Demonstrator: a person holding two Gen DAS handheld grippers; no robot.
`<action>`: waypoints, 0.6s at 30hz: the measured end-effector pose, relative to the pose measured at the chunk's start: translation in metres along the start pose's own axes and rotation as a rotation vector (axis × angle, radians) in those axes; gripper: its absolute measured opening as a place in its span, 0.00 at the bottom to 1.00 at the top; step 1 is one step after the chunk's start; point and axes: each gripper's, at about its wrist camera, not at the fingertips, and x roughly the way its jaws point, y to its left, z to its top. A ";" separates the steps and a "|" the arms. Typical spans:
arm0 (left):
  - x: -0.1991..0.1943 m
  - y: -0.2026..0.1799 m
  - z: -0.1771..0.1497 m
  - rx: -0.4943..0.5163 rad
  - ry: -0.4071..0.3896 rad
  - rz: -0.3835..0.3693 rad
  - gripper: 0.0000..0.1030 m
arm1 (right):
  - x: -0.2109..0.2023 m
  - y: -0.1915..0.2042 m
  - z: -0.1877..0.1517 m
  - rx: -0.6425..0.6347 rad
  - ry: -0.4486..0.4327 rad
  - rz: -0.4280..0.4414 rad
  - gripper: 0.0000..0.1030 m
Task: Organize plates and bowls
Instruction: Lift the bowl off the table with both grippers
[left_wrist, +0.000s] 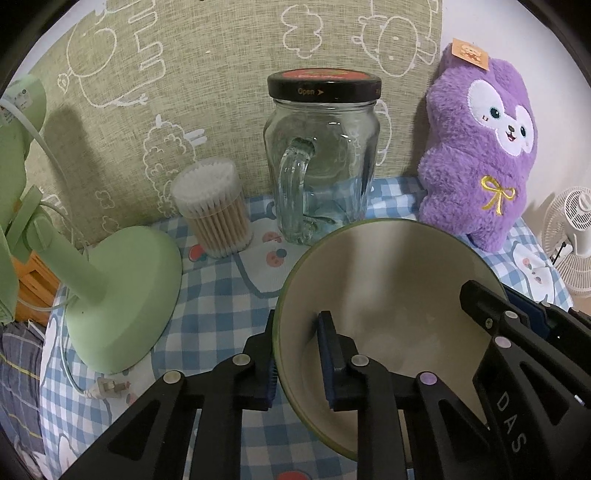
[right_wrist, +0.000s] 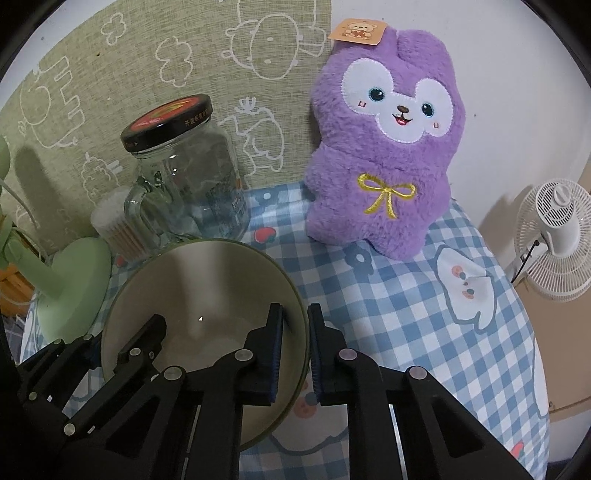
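Bowl was pinched on opposite rims: left gripper jaws closed on left rim, right gripper jaws closed on right rim.

Two wrist fisheyes, close above the bowl – left-rim view, right-rim view (both tilted downward) – sharing jar, plush

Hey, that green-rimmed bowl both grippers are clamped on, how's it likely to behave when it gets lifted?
The bowl looks rigid, so it should keep its shape. Its glossy inside suggests a slippery wall; the left gripper and right gripper each pinch only the rim, so it might slide. It looks like ceramic, probably heavy and breakable.
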 end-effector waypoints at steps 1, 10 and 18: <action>0.000 0.000 0.000 0.000 0.003 0.001 0.17 | 0.000 0.000 0.000 0.000 -0.001 0.002 0.16; -0.001 0.002 0.002 -0.021 0.024 0.010 0.16 | -0.001 0.002 -0.001 0.014 0.006 -0.001 0.16; -0.008 0.006 -0.001 -0.033 0.035 0.013 0.15 | -0.009 0.004 -0.003 0.019 0.015 0.002 0.16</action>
